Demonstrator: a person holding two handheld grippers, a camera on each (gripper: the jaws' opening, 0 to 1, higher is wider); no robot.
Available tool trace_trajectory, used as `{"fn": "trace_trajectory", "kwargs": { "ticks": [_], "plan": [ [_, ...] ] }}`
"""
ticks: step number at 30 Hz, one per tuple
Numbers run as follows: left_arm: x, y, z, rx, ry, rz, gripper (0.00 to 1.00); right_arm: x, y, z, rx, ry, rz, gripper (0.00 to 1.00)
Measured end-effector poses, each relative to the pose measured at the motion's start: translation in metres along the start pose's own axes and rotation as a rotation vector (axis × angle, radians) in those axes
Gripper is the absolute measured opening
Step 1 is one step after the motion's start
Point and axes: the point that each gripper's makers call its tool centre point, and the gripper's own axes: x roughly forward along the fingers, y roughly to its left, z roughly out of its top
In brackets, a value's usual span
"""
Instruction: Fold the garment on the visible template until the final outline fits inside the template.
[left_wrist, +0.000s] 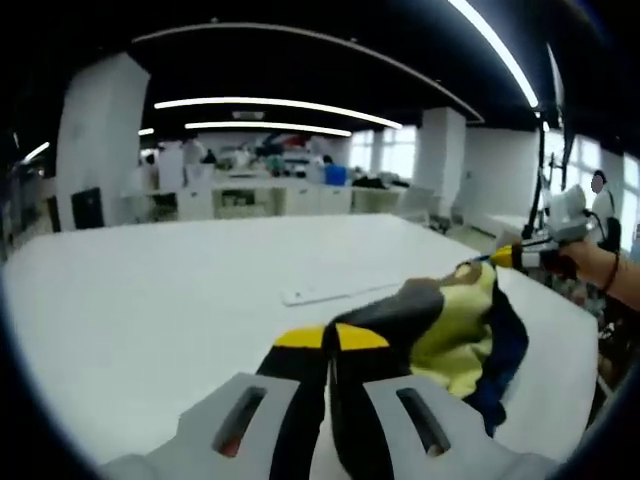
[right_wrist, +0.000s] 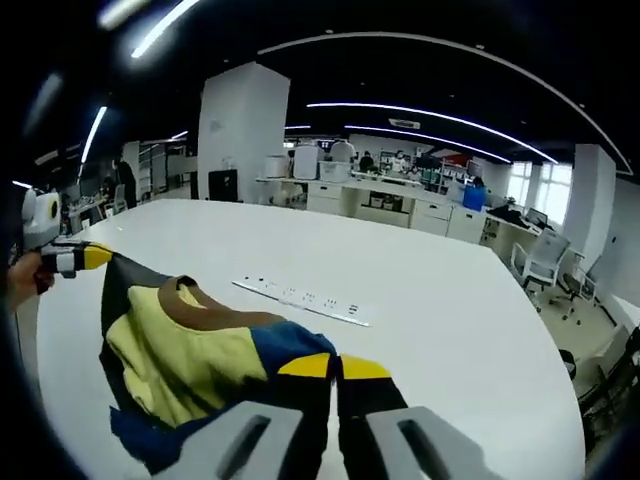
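Observation:
A yellow, navy and brown garment (left_wrist: 450, 330) hangs stretched between my two grippers above the white table (left_wrist: 150, 300). In the left gripper view my left gripper (left_wrist: 330, 338) is shut on a dark edge of the cloth. My right gripper (left_wrist: 505, 258) holds the far corner at the right, with a hand behind it. In the right gripper view the garment (right_wrist: 190, 350) sags to the left. There my right gripper (right_wrist: 335, 367) is shut on its navy edge, and my left gripper (right_wrist: 85, 258) pinches the far corner at the left edge.
A long white strip (left_wrist: 330, 293) (right_wrist: 300, 298) lies flat on the table (right_wrist: 450, 300) beyond the garment. Office desks, a white pillar (right_wrist: 240, 130) and chairs (right_wrist: 540, 262) stand past the table's far edge.

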Motion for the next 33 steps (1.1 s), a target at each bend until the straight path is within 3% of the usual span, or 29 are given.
{"fn": "trace_trajectory", "kwargs": {
  "ticks": [10,16,20,26,33],
  "plan": [
    [0.034,0.017,-0.009,-0.005,0.016,0.028,0.00,0.048,-0.010,-0.006,0.069,0.033,0.003,0.00],
    [0.057,0.025,-0.026,-0.076,0.038,0.028,0.00,0.071,-0.016,-0.020,0.119,0.078,0.002,0.00],
    [0.069,0.034,-0.053,0.038,0.147,0.063,0.00,0.081,-0.011,-0.045,0.106,0.159,0.030,0.00],
    [0.082,0.033,-0.072,0.023,0.189,0.041,0.00,0.094,-0.012,-0.068,0.105,0.216,0.038,0.00],
    [0.092,0.038,-0.095,0.100,0.276,0.050,0.00,0.107,-0.014,-0.085,0.147,0.255,0.035,0.00]
  ]
}}
